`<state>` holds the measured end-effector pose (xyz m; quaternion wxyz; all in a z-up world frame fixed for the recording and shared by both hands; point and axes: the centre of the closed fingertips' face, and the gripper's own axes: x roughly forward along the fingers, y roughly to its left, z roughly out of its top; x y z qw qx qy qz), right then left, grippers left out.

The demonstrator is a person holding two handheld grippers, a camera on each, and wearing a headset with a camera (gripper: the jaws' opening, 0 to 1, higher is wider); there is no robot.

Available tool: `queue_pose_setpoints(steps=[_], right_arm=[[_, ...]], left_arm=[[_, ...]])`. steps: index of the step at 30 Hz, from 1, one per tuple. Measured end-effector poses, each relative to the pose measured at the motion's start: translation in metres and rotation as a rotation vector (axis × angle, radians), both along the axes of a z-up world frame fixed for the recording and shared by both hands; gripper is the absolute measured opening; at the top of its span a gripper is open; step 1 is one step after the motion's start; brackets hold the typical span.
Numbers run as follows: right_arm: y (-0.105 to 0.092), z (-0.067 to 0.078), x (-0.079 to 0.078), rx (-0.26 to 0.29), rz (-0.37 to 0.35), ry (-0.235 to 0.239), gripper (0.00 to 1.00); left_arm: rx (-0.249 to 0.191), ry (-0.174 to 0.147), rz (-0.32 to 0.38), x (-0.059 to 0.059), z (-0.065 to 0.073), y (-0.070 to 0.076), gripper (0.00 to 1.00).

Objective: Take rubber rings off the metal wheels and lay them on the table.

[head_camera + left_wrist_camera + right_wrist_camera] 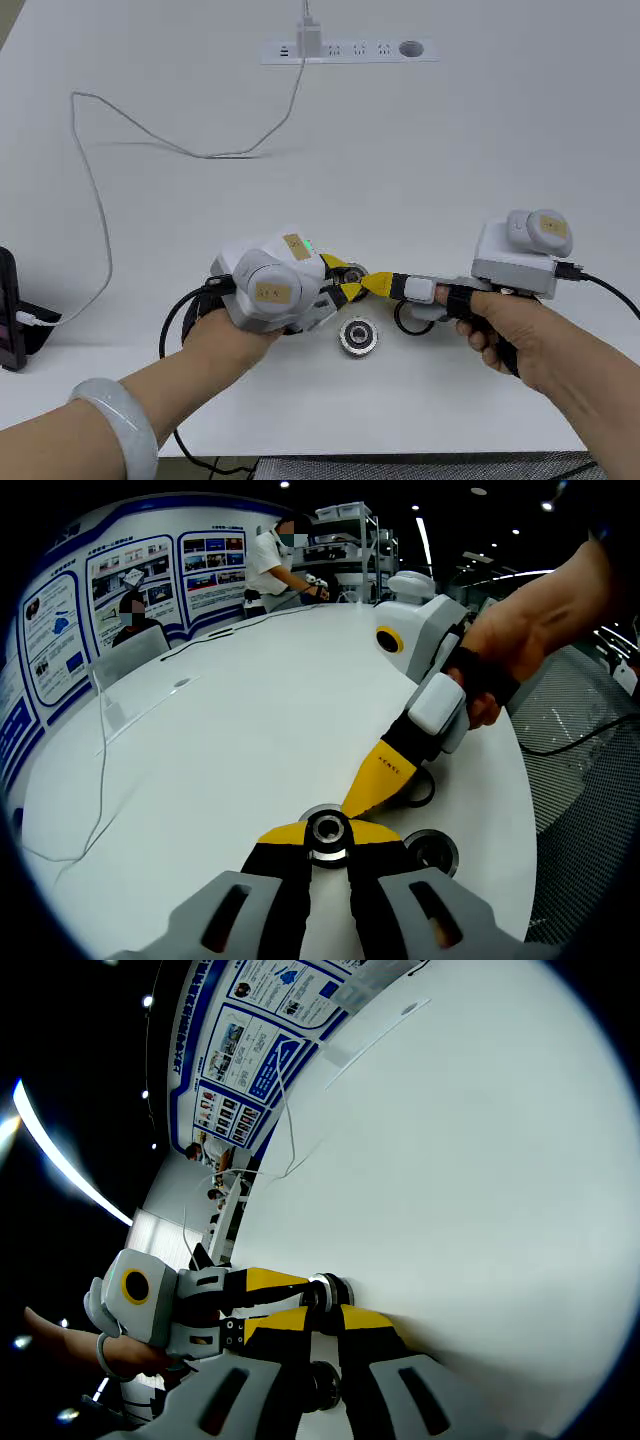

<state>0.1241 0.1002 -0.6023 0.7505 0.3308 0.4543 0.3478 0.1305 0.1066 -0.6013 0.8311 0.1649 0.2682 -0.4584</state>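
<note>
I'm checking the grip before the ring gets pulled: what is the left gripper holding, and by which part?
The left gripper holds a metal wheel by its outer edge, with one jaw on each side.

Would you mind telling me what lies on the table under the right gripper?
A black rubber ring lies on the table beneath the right gripper; the gripper's body covers part of its loop. A loose metal wheel sits beside it.

Power strip [349, 49] at back; white cable [205, 157] runs to phone [10, 310].
</note>
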Motion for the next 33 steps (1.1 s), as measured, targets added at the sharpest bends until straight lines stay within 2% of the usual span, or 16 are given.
queue_pose_setpoints(steps=[6, 11, 21, 25, 27, 33], right_arm=[[0.001, -0.001, 0.002, 0.003, -0.011, 0.004, 0.13], [0.003, 0.001, 0.001, 0.031, -0.019, 0.016, 0.14], [-0.001, 0.006, -0.003, 0.046, -0.006, -0.004, 0.12], [-0.003, 0.003, -0.002, 0.030, -0.007, -0.008, 0.12], [-0.006, -0.003, -0.001, -0.003, 0.001, -0.020, 0.15], [-0.006, -0.004, 0.005, 0.005, -0.010, -0.027, 0.20]], left_arm=[[0.000, 0.000, -0.001, 0.000, -0.001, 0.000, 0.13], [-0.001, -0.001, -0.002, 0.000, -0.001, 0.000, 0.13], [-0.001, -0.004, -0.005, 0.001, -0.002, 0.001, 0.13], [-0.002, -0.003, -0.004, 0.001, -0.002, 0.001, 0.13], [-0.001, -0.004, -0.005, 0.000, -0.002, 0.001, 0.13], [-0.004, -0.004, -0.003, 0.000, -0.003, 0.001, 0.13]])
